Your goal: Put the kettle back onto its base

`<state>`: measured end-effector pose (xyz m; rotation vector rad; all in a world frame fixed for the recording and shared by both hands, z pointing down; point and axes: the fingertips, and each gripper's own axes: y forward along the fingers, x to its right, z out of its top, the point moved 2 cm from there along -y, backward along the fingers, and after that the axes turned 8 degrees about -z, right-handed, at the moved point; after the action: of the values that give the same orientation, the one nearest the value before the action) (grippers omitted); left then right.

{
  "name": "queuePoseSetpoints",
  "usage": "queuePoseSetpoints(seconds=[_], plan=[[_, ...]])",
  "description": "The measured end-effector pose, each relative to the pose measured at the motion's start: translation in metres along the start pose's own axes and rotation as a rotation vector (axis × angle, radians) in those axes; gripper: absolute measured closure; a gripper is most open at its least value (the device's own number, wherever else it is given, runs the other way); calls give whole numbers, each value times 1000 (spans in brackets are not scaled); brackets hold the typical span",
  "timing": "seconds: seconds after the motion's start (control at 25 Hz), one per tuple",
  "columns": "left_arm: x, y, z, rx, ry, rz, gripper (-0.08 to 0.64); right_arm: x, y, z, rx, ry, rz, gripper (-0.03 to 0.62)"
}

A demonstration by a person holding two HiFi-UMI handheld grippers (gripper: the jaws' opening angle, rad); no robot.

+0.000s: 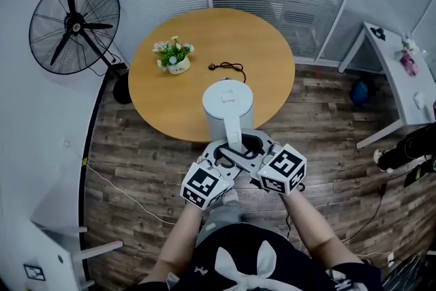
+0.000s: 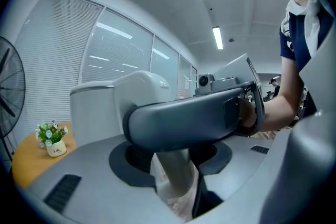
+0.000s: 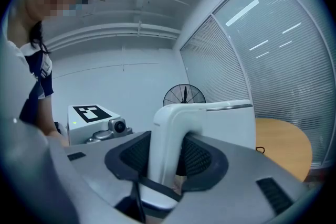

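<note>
white electric kettle sat dead centre of the frame, hanging over the near edge of the round wooden table. the right gripper was clamped tight on its handle, pads squeezing both sides. the left gripper came in lower down, jaws spread wide, handle between them but no clear squeeze. potted flowers and a power cord lay further up the tabletop.

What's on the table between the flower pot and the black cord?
Nothing. In the head view the tabletop between the flower pot and the black cord is bare wood; the kettle is nearer the person, its handle clamped by the right gripper.
</note>
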<state>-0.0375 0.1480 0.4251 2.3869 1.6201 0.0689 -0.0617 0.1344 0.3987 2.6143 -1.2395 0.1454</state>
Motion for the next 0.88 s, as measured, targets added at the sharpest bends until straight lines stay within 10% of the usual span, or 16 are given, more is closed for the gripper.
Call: queuePoseSetpoints(seconds=[0.88], plan=[[-129, 51, 15, 24, -4, -79, 370, 108, 89, 25, -37, -8, -64, 408]])
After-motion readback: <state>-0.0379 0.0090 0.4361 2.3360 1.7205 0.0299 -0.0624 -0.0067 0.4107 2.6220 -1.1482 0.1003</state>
